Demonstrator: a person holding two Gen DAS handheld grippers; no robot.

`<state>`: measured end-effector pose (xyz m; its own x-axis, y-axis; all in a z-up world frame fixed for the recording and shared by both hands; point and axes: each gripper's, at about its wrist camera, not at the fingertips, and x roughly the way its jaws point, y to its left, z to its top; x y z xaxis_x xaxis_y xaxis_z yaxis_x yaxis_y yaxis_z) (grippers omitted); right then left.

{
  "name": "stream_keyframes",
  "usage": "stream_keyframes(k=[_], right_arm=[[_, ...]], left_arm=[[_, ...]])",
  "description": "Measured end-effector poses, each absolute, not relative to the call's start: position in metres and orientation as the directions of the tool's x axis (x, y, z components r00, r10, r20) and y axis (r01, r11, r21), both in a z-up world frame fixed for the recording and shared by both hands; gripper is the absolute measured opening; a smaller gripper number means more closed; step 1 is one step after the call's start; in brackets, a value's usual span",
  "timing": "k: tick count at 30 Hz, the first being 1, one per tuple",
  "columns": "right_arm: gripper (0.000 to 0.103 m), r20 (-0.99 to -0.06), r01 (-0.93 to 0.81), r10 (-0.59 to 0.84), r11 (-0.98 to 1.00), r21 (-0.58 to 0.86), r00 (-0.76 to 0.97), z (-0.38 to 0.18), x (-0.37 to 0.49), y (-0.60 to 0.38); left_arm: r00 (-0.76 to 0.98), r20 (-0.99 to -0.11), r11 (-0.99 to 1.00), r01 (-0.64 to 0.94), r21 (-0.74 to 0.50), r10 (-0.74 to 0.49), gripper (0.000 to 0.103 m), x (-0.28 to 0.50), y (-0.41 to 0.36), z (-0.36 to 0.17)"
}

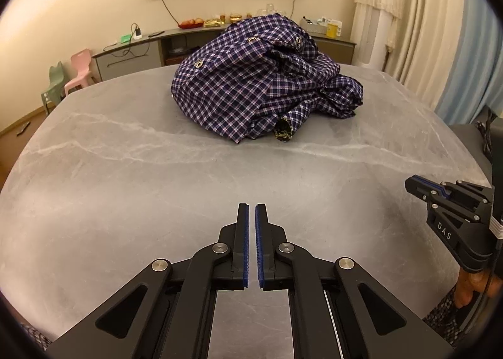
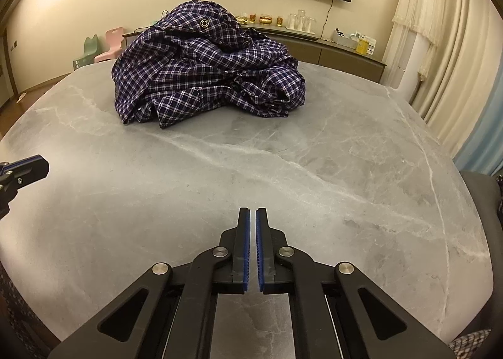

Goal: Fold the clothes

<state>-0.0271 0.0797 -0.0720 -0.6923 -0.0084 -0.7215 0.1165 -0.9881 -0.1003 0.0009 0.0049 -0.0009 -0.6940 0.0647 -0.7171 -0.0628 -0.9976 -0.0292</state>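
Both fingers (image 1: 243, 233) closed, plaid shirt (image 1: 261, 79) heaped well ahead.

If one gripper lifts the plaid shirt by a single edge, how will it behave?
The shirt is a crumpled heap of soft folds, so it would likely hang limp and unfurl. It probably is light. On the smooth marble table, a push would likely slide or bunch it.

Crumpled navy-and-white plaid shirt (image 1: 251, 82) on grey, white-veined marble table (image 1: 125, 186); black gripper fingers with blue pads (image 2: 246, 252).
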Motion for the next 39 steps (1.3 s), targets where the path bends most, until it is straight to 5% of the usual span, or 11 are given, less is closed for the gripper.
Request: stream_keyframes(k=[7, 9, 12, 14, 25, 27, 34, 35, 36, 39], right_arm=[[0.005, -0.728, 0.097, -0.005, -0.992, -0.085, -0.685, -0.075, -0.030, 0.085], [0.007, -0.736, 0.093, -0.006, -0.993, -0.077, -0.677, -0.077, -0.032, 0.087], [0.031, -0.745, 0.089, -0.012, -0.994, -0.063, -0.667, -0.080, -0.034, 0.088], [0.059, -0.742, 0.087, -0.016, -0.995, -0.057, -0.670, -0.080, -0.034, 0.088], [0.061, -0.787, 0.147, -0.112, -0.989, 0.027, -0.607, -0.077, -0.070, 0.093], [0.069, -0.792, 0.146, -0.133, -0.988, 0.056, -0.595, -0.075, -0.087, 0.102], [0.076, -0.805, 0.141, -0.208, -0.978, 0.156, -0.555, -0.068, -0.148, 0.130], [0.076, -0.806, 0.139, -0.219, -0.975, 0.170, -0.549, -0.066, -0.157, 0.134], [0.076, -0.807, 0.138, -0.230, -0.973, 0.185, -0.543, -0.065, -0.165, 0.138], [0.076, -0.793, 0.138, -0.277, -0.961, 0.241, -0.543, -0.055, -0.177, 0.151]], left_arm=[[-0.693, -0.713, -0.995, -0.070, -0.074, 0.102, 0.011, 0.000, 0.000, -0.001], [-0.692, -0.714, -0.994, -0.066, -0.088, 0.109, 0.041, 0.000, -0.001, -0.003], [-0.696, -0.709, -0.993, -0.055, -0.102, 0.112, 0.059, 0.000, -0.003, -0.003], [-0.691, -0.714, -0.993, -0.047, -0.110, 0.112, 0.067, -0.002, -0.005, -0.004], [-0.704, -0.708, -0.996, 0.023, -0.089, 0.047, 0.076, -0.065, -0.019, 0.021], [-0.711, -0.703, -0.998, 0.024, -0.065, 0.028, 0.077, -0.097, -0.015, 0.030], [-0.673, -0.739, -0.999, 0.006, 0.035, -0.030, 0.077, -0.216, 0.028, 0.019], [-0.672, -0.739, -0.998, 0.010, 0.068, -0.057, 0.064, -0.230, 0.034, 0.015], [-0.672, -0.736, -0.996, 0.016, 0.092, -0.079, 0.006, -0.243, 0.039, 0.013], [-0.746, -0.663, -0.971, 0.111, -0.210, 0.058, 0.006, -0.232, -0.009, 0.051]])
